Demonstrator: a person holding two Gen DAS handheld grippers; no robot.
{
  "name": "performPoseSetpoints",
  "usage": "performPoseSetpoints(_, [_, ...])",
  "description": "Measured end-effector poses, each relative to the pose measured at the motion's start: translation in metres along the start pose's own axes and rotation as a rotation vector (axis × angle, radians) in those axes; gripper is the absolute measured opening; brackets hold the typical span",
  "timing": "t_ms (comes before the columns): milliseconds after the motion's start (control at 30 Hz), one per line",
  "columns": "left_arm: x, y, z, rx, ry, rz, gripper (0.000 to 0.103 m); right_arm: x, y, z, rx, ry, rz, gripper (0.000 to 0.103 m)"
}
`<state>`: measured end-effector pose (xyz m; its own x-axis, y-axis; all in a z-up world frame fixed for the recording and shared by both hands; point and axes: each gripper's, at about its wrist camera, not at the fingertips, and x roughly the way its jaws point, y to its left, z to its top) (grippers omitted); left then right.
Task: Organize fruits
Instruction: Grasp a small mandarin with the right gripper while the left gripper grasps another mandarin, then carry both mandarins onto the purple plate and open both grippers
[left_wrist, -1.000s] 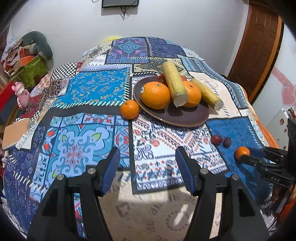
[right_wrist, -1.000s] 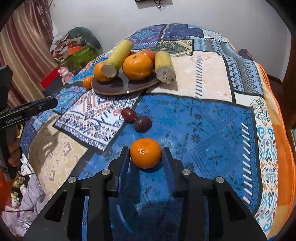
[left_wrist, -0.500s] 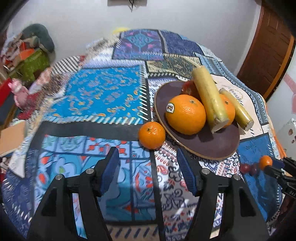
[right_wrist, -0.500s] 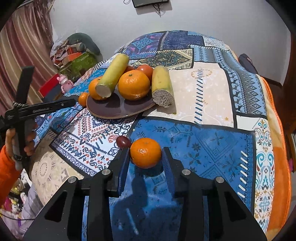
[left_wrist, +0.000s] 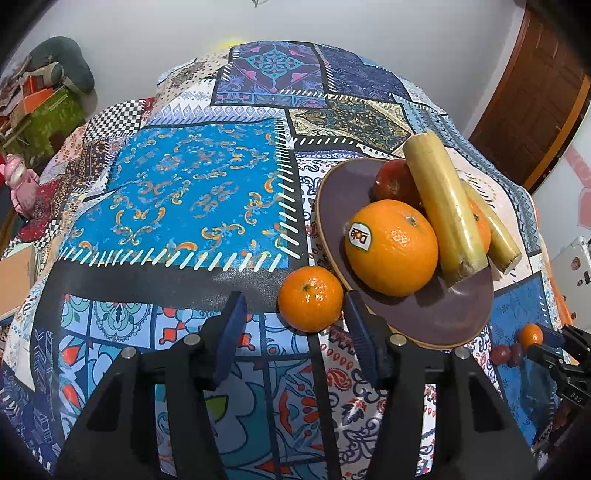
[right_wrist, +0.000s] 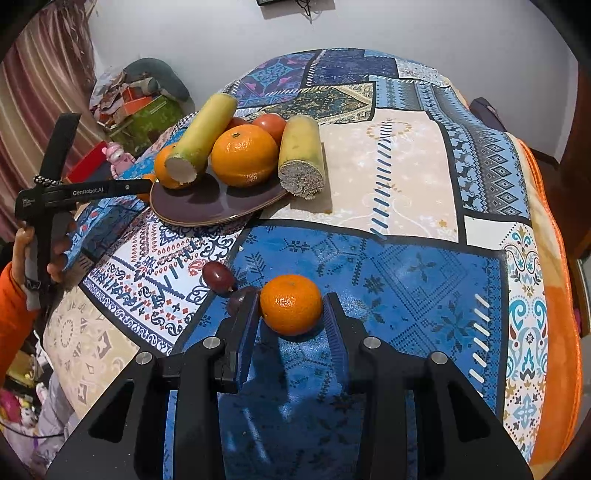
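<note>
A small mandarin (left_wrist: 310, 298) lies on the patchwork cloth beside the brown plate (left_wrist: 436, 325). My left gripper (left_wrist: 295, 317) has its jaws closing around that mandarin. The right pad nearly touches it, and a gap shows on the left side. The plate holds a large stickered orange (left_wrist: 391, 247), a red fruit (left_wrist: 391, 181) and two yellow stalk pieces (left_wrist: 439, 206). My right gripper (right_wrist: 291, 300) is shut on a second mandarin (right_wrist: 291, 304). Two dark red dates (right_wrist: 218, 275) lie by its left finger.
The plate (right_wrist: 207, 210) sits left of centre in the right wrist view. A hand in an orange sleeve (right_wrist: 37, 243) holds the left gripper there. Clutter and a pink toy (left_wrist: 18, 184) lie beyond the table's left edge. A wooden door (left_wrist: 532, 103) stands on the right.
My left gripper came forward and down until the loose mandarin sat between its fingers, and the jaws narrowed. My right gripper carried its mandarin slightly forward, level with the dates.
</note>
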<state>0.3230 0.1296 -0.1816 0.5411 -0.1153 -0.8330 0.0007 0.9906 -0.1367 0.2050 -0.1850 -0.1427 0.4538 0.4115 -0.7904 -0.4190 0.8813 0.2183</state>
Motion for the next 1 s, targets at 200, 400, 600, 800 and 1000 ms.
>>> performPoseSetpoints(200, [0.011, -0.001, 0.000, 0.010, 0.023, 0.045, 0.047, -0.001, 0.000, -0.002, -0.004, 0.004, 0.004, 0.034])
performPoseSetpoints(400, [0.014, -0.004, 0.002, 0.008, 0.009, 0.048, 0.045, 0.004, -0.002, -0.006, 0.002, 0.030, 0.015, 0.034])
performPoseSetpoints(600, [0.014, -0.013, 0.001, 0.053, 0.002, 0.066, 0.038, 0.007, -0.002, -0.008, -0.008, 0.036, 0.015, 0.035])
performPoseSetpoints(800, [-0.003, -0.016, -0.008, 0.052, -0.020, 0.067, 0.038, 0.001, -0.006, -0.006, 0.017, 0.017, 0.031, 0.032])
performPoseSetpoints(1000, [-0.027, -0.029, -0.015, 0.077, -0.049, 0.046, 0.038, -0.012, 0.000, 0.003, 0.007, -0.033, 0.031, 0.032])
